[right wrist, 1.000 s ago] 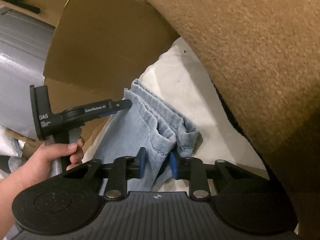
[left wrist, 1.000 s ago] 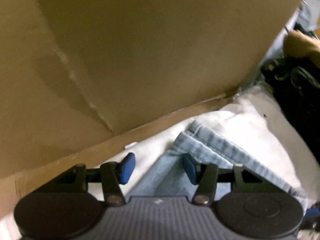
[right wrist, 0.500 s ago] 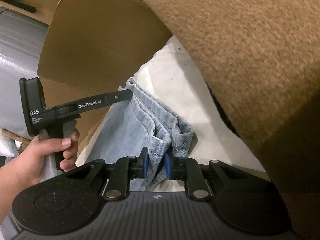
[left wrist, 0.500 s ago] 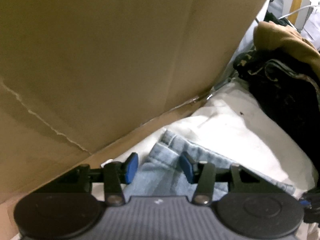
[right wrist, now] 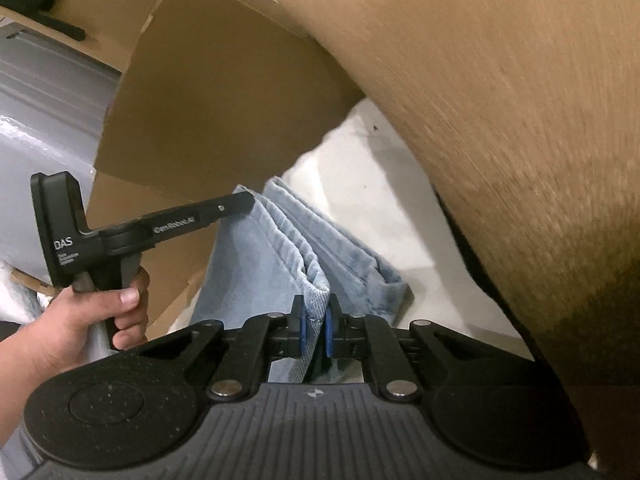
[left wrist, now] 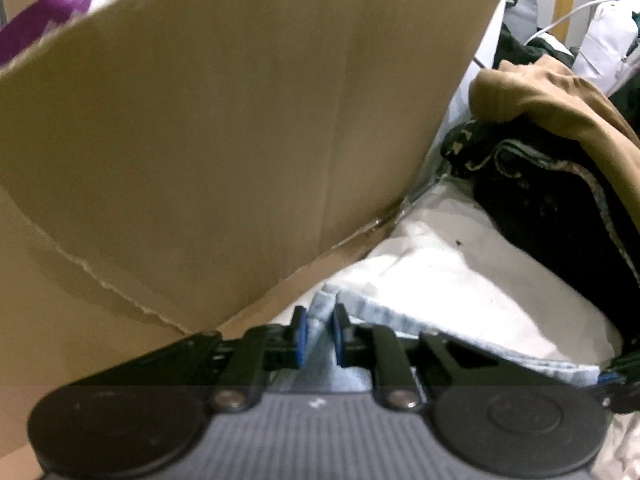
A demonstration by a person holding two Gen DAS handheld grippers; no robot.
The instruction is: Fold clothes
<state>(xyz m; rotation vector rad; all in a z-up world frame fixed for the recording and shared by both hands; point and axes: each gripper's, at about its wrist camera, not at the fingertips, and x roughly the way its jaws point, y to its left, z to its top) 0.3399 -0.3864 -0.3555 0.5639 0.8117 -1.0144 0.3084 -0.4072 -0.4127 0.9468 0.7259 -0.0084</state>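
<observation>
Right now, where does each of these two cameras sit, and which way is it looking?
Left wrist view: on the left gripper, looking down its fingers at light blue jeans, a cardboard flap and a dark clothes pile.
Right wrist view: on the right gripper, facing the jeans; the left gripper and the hand show.
Shared: jeans, white cloth, cardboard.

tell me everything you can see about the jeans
The jeans are light blue denim with stitched hems, folded into layers that bunch into ridges. They lie on a white cloth beside cardboard. The left gripper and right gripper, jaws just closed, each pinch a folded edge at opposite ends.
</observation>
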